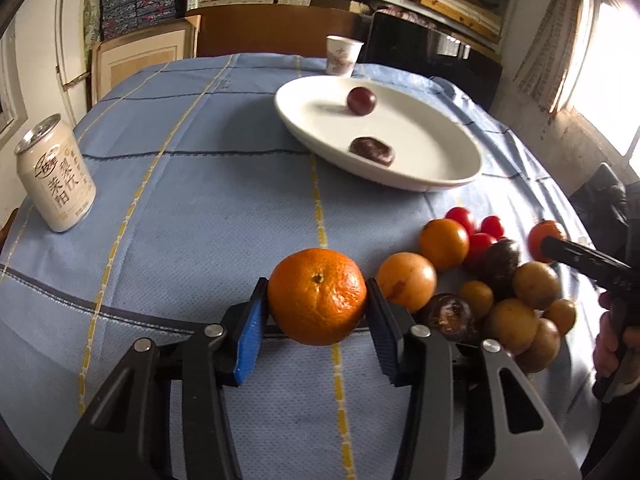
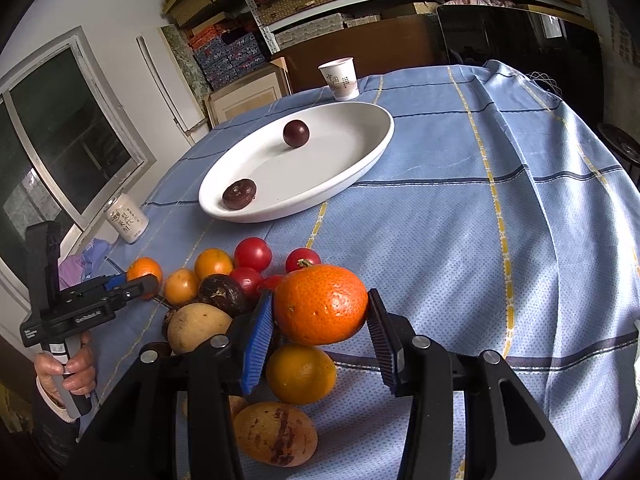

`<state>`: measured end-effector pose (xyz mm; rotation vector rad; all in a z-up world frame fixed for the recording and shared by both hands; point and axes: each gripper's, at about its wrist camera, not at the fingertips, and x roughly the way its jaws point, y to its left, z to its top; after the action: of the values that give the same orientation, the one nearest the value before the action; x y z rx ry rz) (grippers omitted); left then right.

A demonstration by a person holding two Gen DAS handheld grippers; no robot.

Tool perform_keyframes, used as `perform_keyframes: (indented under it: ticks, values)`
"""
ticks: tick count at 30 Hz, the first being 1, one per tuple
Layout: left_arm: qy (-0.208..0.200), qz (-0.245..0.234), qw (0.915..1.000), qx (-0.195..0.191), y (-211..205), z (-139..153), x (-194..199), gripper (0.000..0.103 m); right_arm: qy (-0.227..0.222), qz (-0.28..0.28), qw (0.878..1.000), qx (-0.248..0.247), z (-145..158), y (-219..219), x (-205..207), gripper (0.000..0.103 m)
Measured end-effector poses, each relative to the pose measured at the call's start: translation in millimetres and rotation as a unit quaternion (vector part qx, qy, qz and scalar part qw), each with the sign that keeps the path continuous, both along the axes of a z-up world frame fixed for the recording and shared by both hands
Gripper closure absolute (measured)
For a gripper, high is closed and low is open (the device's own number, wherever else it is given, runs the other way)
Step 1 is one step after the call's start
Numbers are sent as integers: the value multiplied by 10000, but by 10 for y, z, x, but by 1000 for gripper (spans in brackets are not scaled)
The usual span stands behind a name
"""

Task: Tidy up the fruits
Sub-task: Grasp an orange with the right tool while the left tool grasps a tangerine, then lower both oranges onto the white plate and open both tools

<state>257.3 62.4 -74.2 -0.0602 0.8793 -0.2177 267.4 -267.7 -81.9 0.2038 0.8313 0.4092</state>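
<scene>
Orange mandarins are sitting clamped in the left gripper (image 1: 317, 300) and right gripper (image 2: 320, 310), each needing carrying toward the white dish (image 1: 448, 176) at one o'clock.

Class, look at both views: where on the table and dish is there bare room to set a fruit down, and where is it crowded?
Free: the dish floor around its two dark fruits; cloth between can and dish. Crowded: the fruit pile.

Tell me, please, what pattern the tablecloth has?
Light blue tablecloth with yellow and dark blue stripes forming a check; clearest from the right wrist.
</scene>
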Motion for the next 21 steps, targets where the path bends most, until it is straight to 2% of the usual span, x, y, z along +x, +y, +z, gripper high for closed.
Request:
perform_keyframes:
  ticks: [6, 14, 18, 21]
  values:
    - [24, -311, 9993, -200, -141, 165, 114, 56, -249, 71, 9996, 139, 111, 28, 35, 56]
    - [-314, -340, 9986, -260, -411, 577, 740, 56, -438, 246, 9985, 221, 328, 280, 580, 56]
    - [-348, -276, 9990, -55, -536, 583, 1096, 56, -405, 183, 9990, 22, 305, 386, 879, 56]
    - [-175, -195, 9996, -65, -552, 491, 1341, 56, -240, 226, 9994, -35, 231, 443, 1071, 56]
